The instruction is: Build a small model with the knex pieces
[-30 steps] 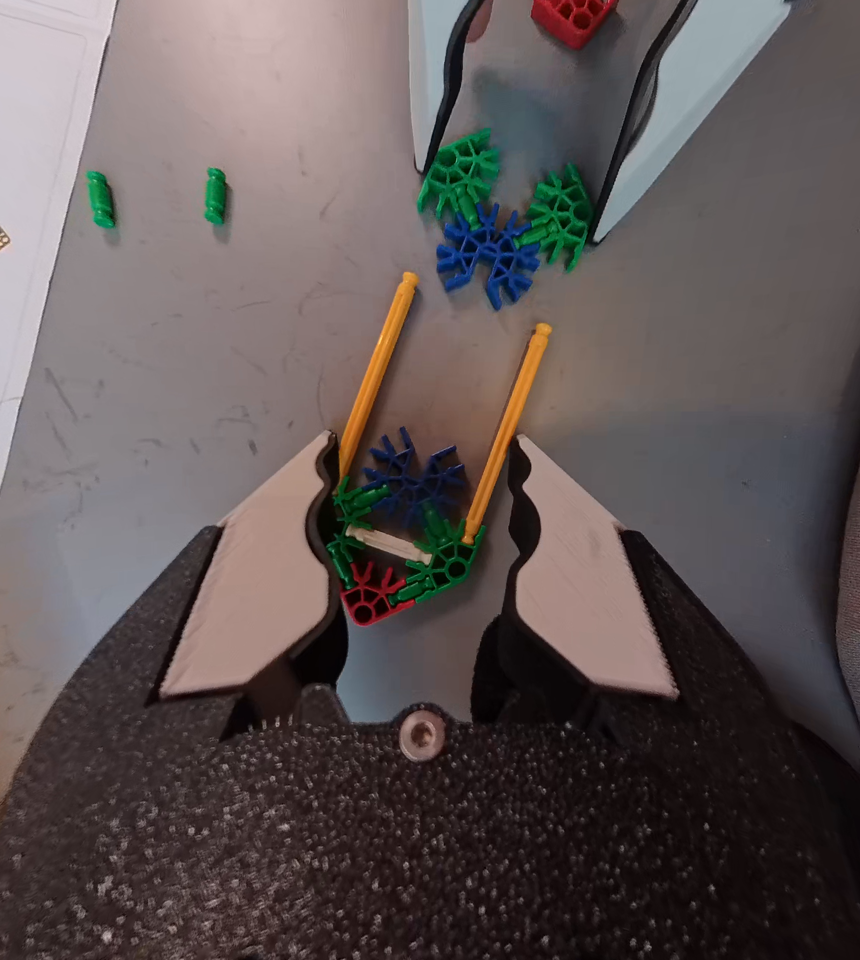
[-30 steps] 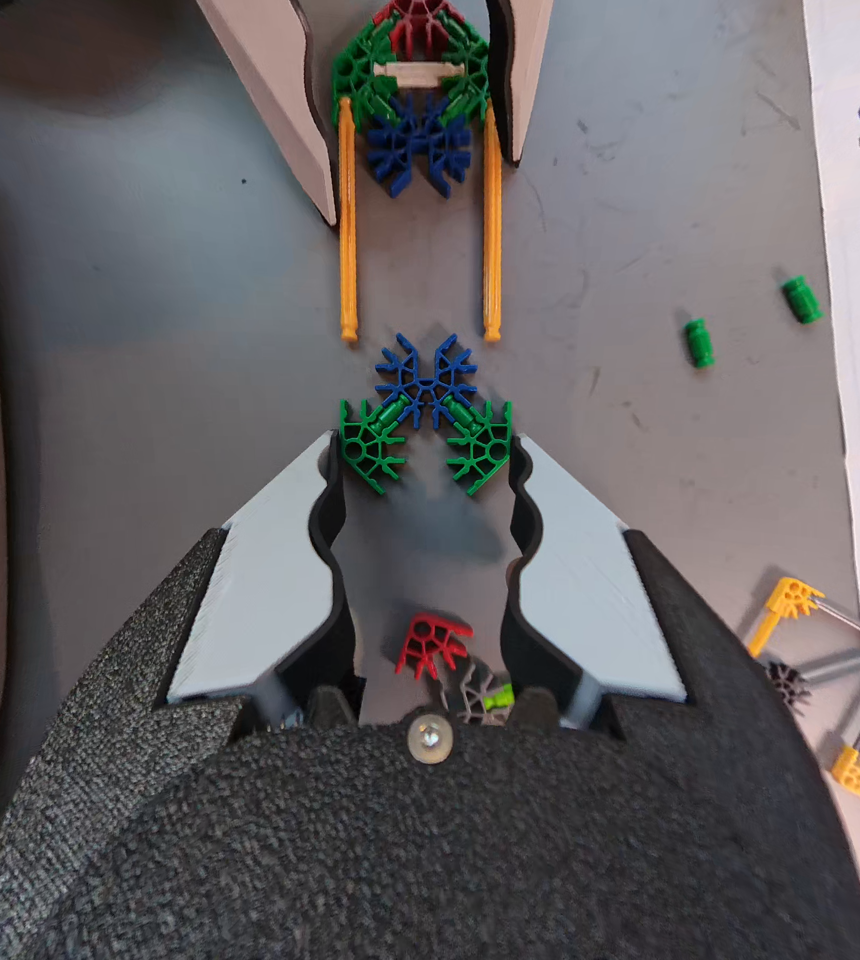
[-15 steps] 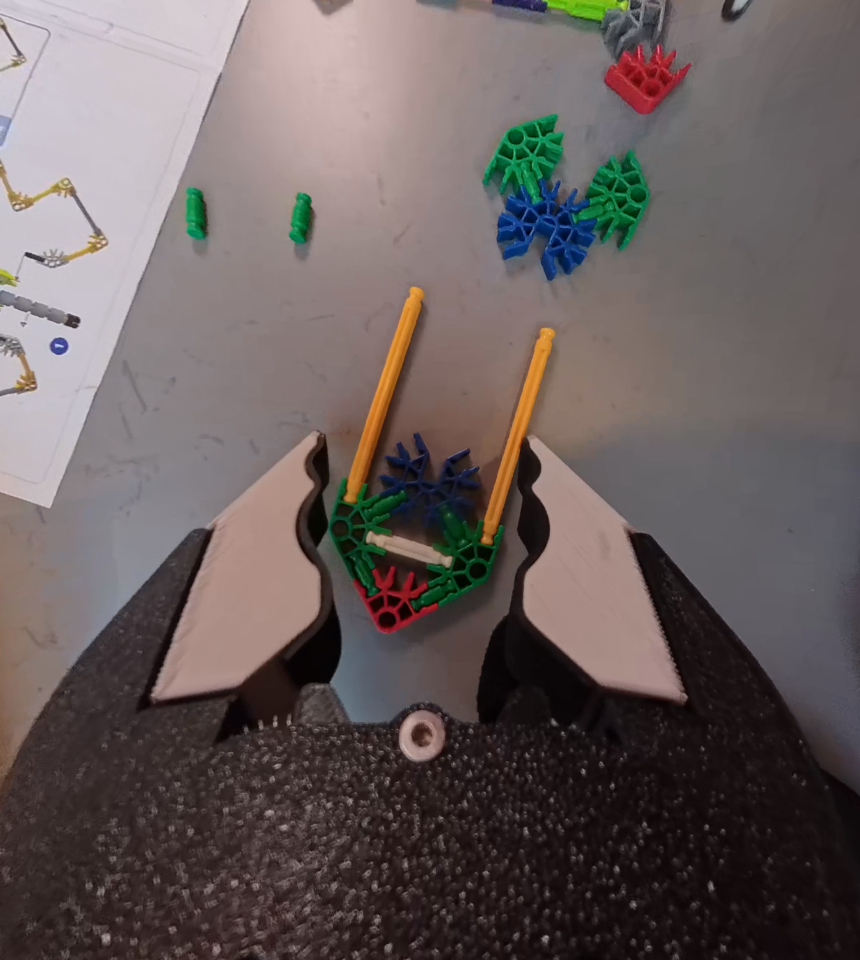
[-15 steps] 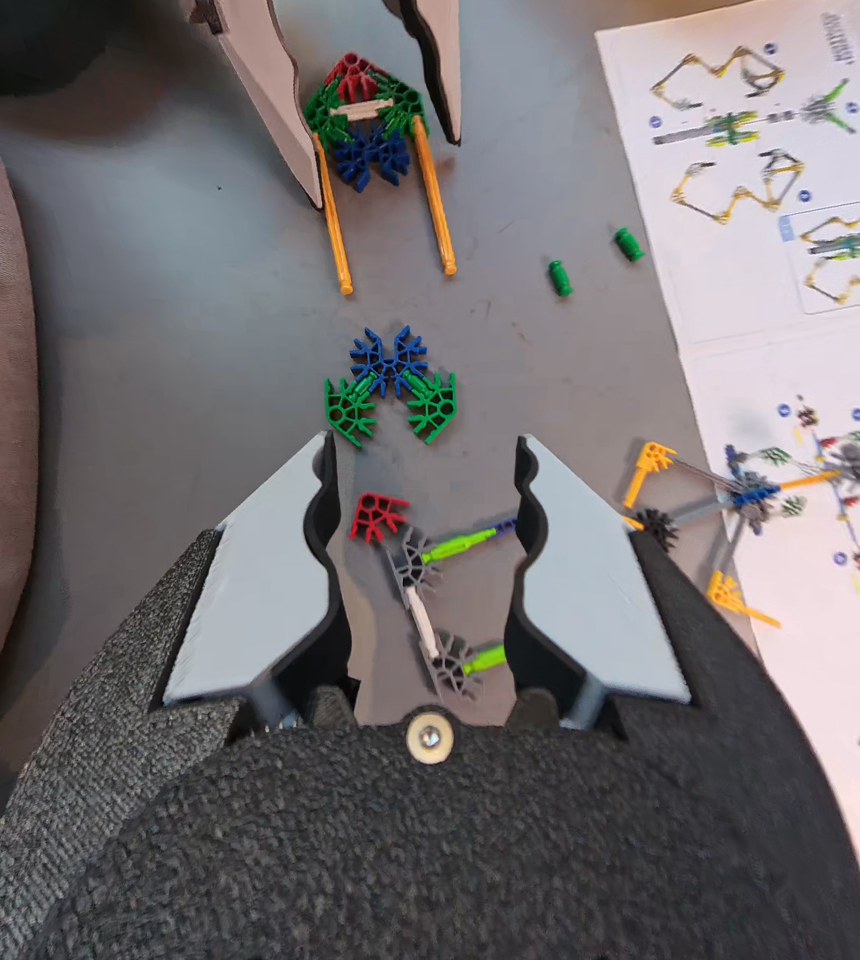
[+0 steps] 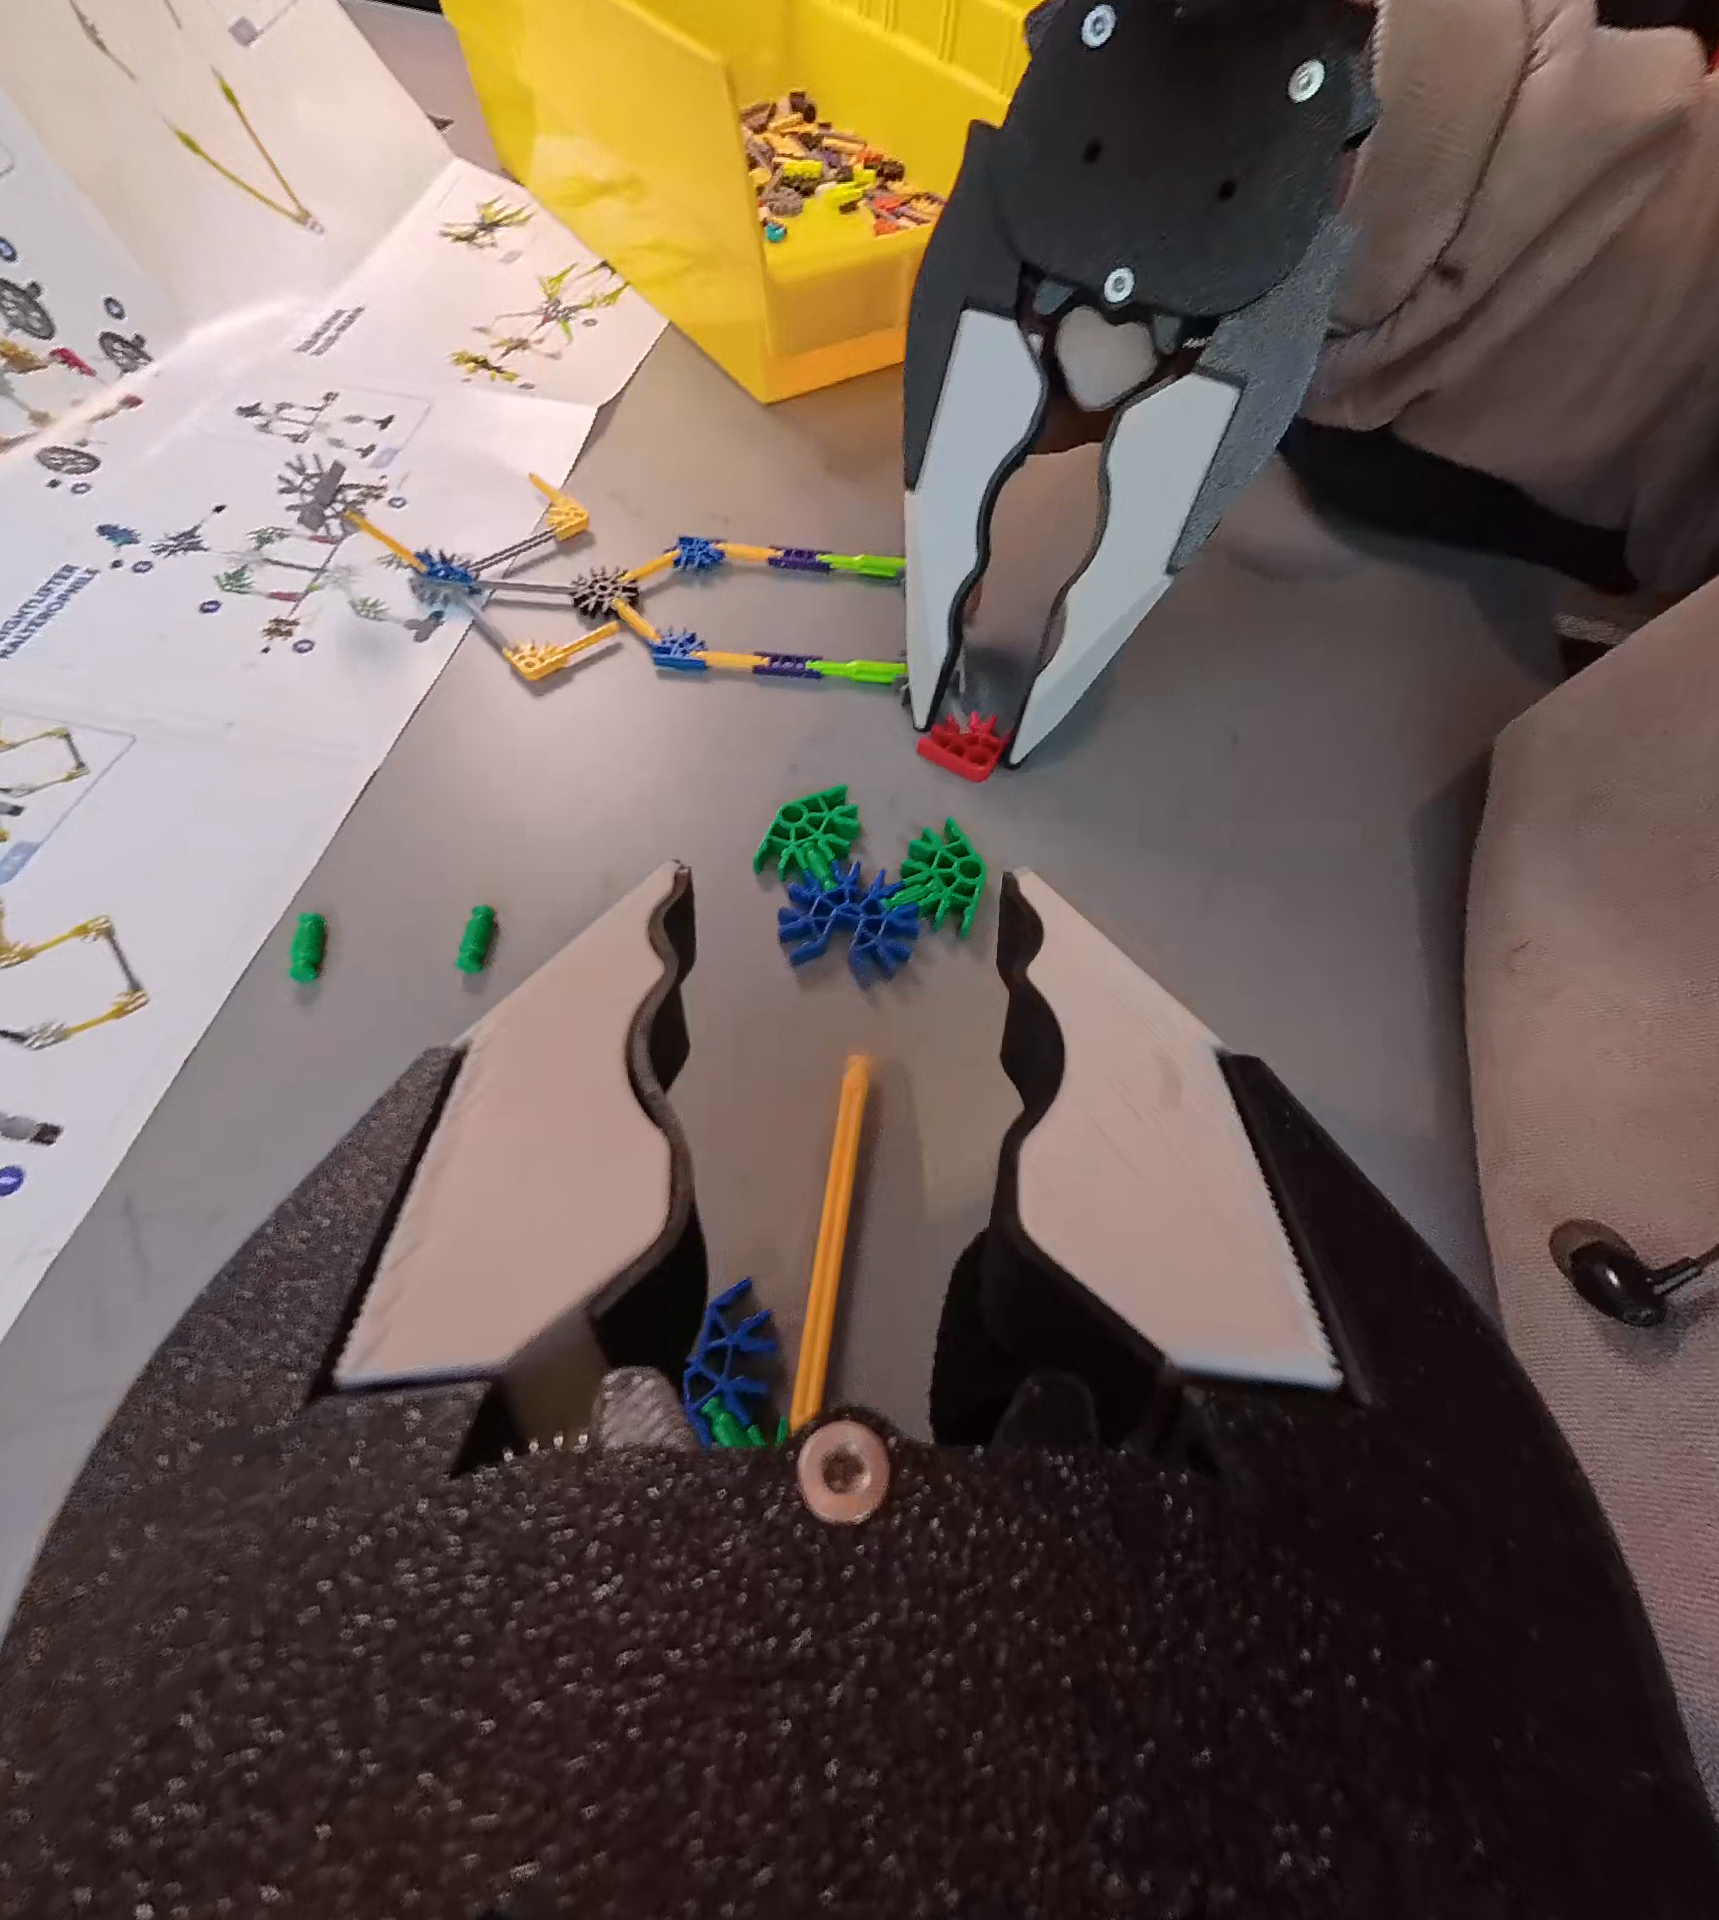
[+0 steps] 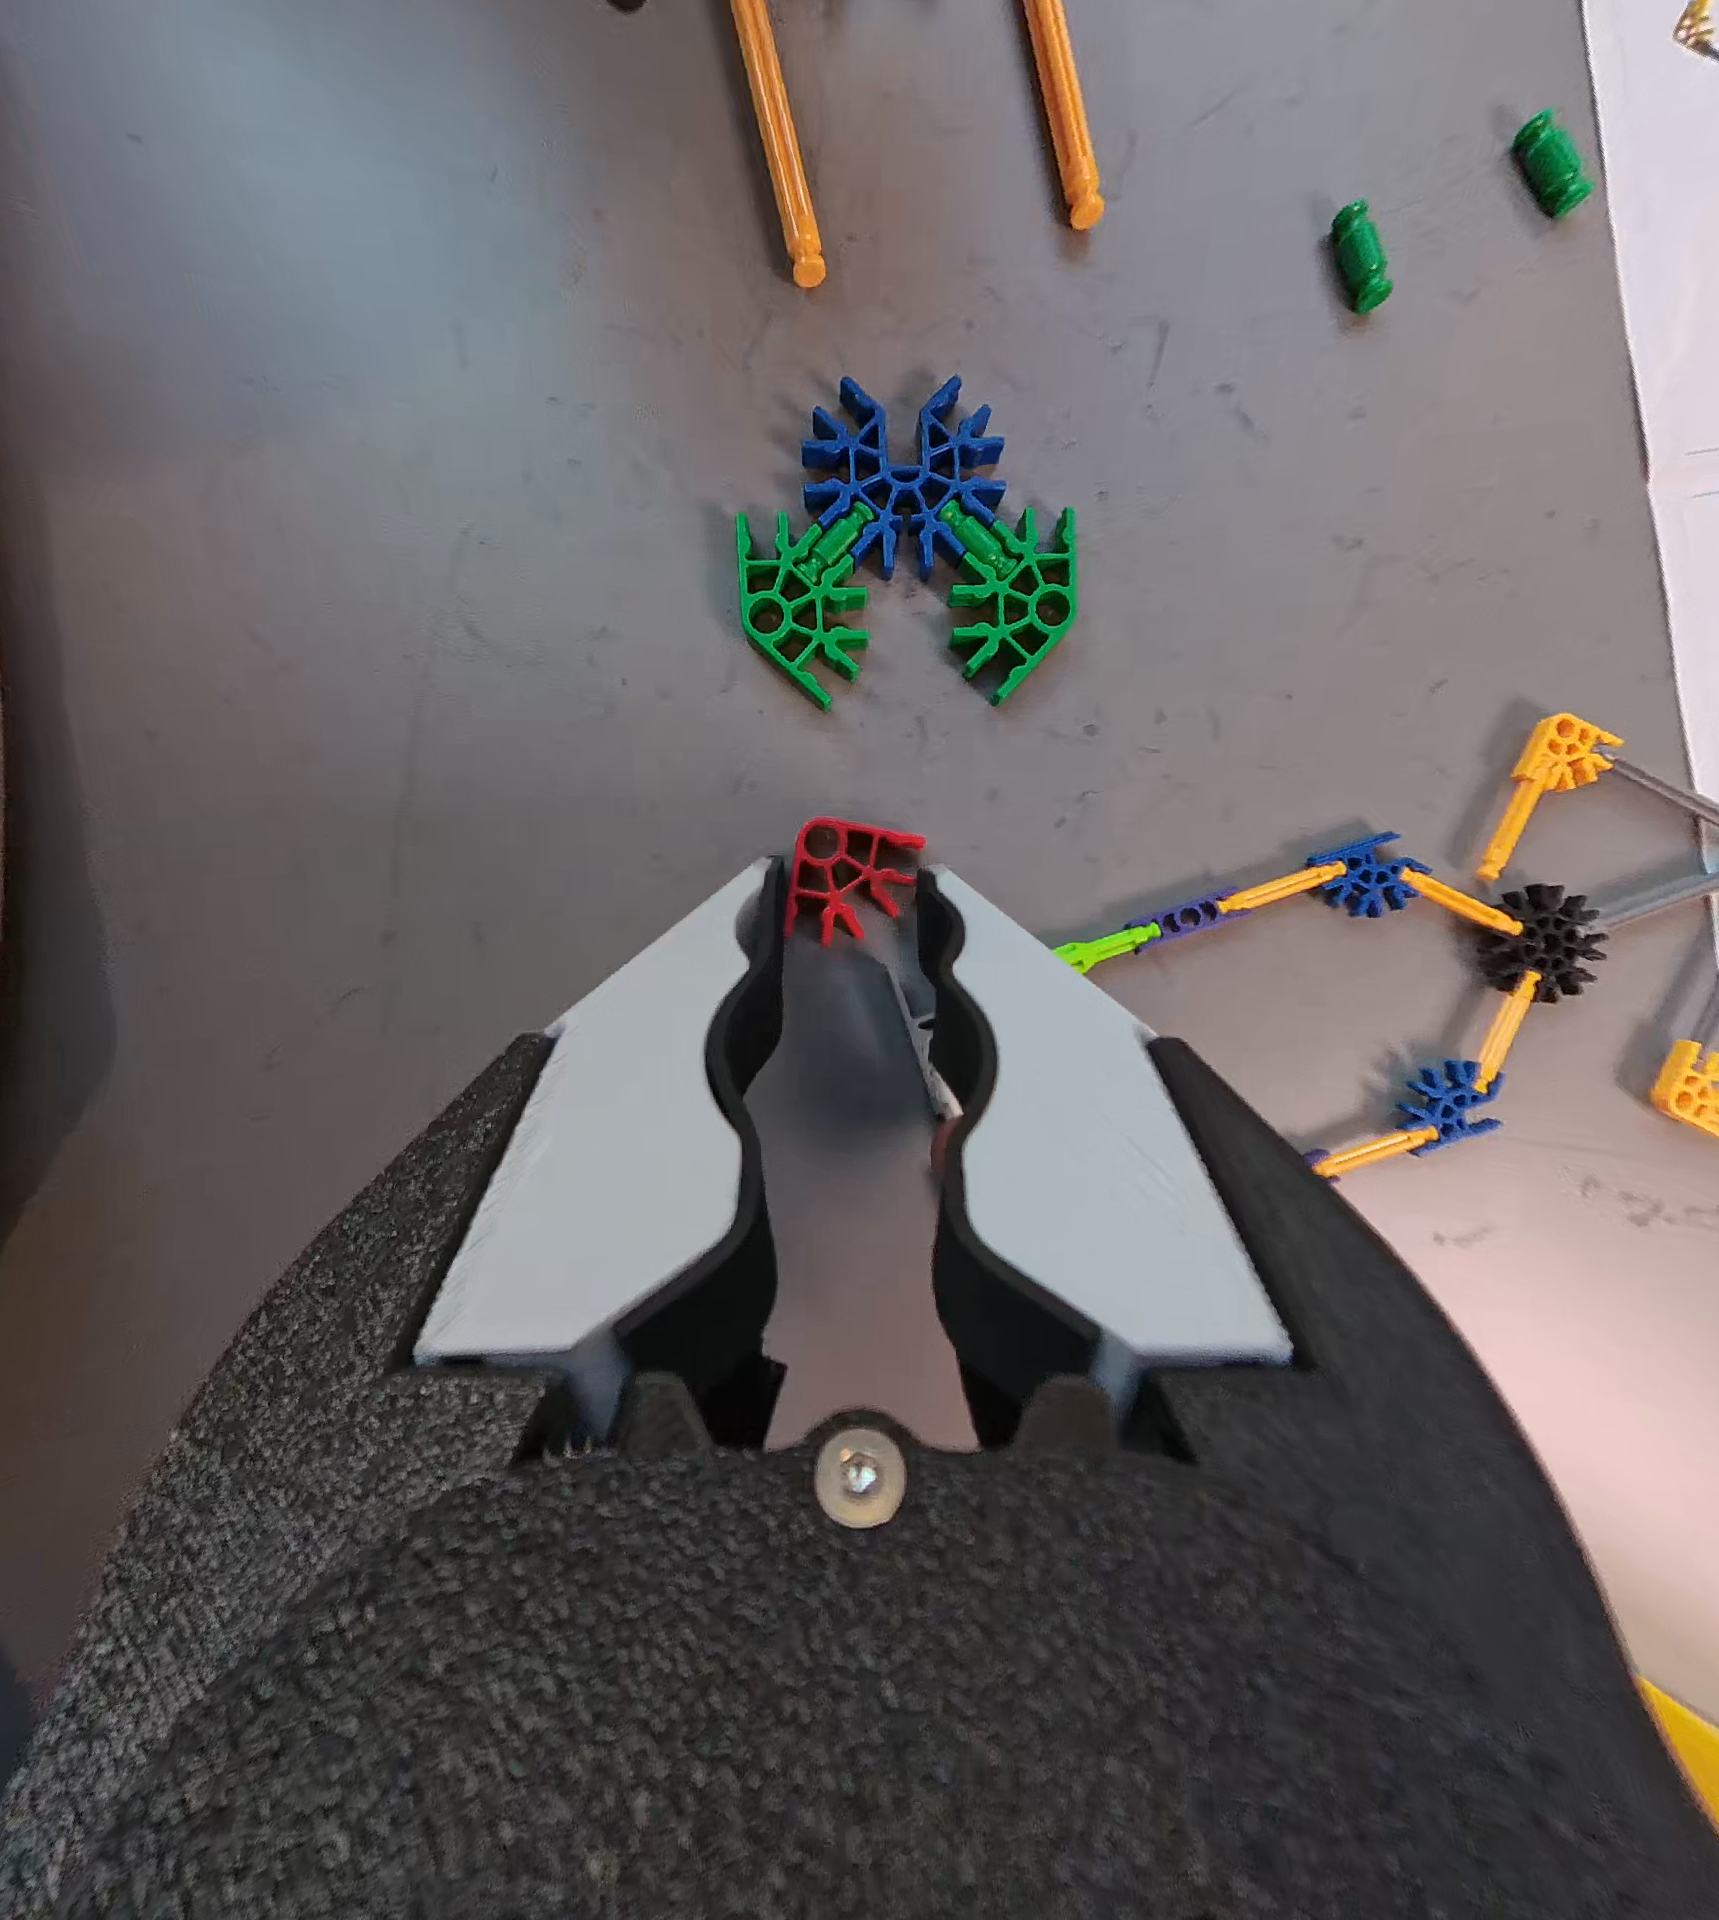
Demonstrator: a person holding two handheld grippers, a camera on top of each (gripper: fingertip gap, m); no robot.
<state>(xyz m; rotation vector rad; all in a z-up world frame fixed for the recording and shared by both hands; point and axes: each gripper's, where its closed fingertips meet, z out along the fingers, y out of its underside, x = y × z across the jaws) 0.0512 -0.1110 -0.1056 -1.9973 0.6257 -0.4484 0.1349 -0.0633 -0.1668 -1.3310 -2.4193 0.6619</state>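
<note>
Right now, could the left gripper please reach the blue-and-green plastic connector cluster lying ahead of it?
Probably yes: the left gripper is open, and the connector cluster lies on bare table just beyond its fingertips, nothing between.

- The right gripper is now closing its tips on the red connector, which earlier lay loose between its wide-open jaws.
- The left gripper is pulling back and tilting up; the orange rod assembly is sliding toward its base.
</note>
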